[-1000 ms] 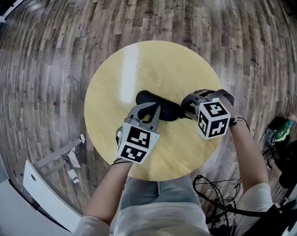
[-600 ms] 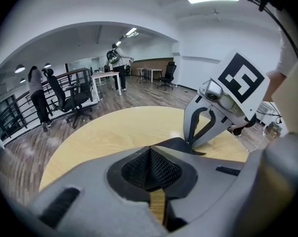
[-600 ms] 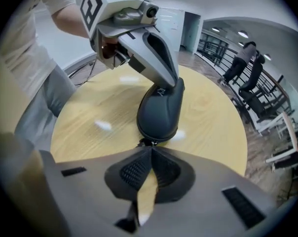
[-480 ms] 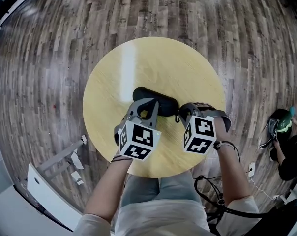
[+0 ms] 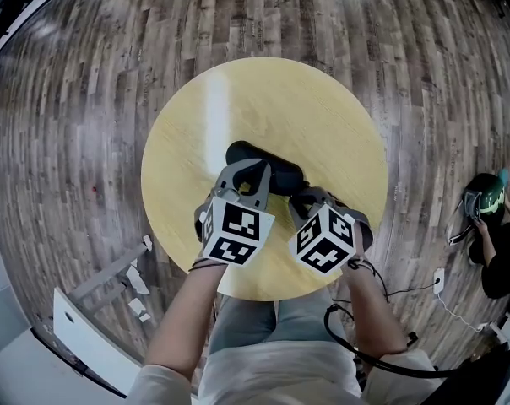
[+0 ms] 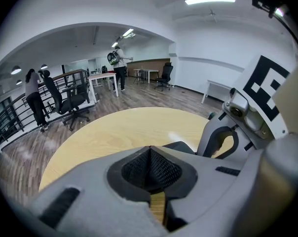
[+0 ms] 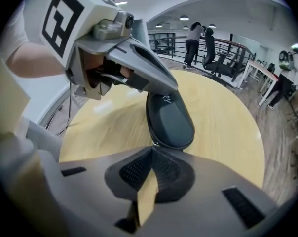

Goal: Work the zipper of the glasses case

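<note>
A black oval glasses case (image 5: 280, 174) (image 7: 169, 120) lies closed near the middle of the round yellow table (image 5: 322, 108). My left gripper (image 5: 252, 167) (image 6: 150, 150) is shut, and its tips rest on the top of the case at its far end. Only a dark sliver of the case (image 6: 181, 145) shows in the left gripper view. My right gripper (image 5: 300, 196) (image 7: 152, 149) is shut at the case's near end, with the small zipper pull (image 7: 154, 143) right at its tips. The zipper line runs along the case's rim.
Wood-plank floor surrounds the table. A person (image 5: 491, 243) crouches at the far right. Black cables (image 5: 365, 327) lie on the floor by my right side, and a white panel (image 5: 78, 344) lies at lower left. Office chairs and people stand far off in both gripper views.
My right gripper has swung from the case's right end leftward and toward me along its near rim. The left gripper stays on the case.
</note>
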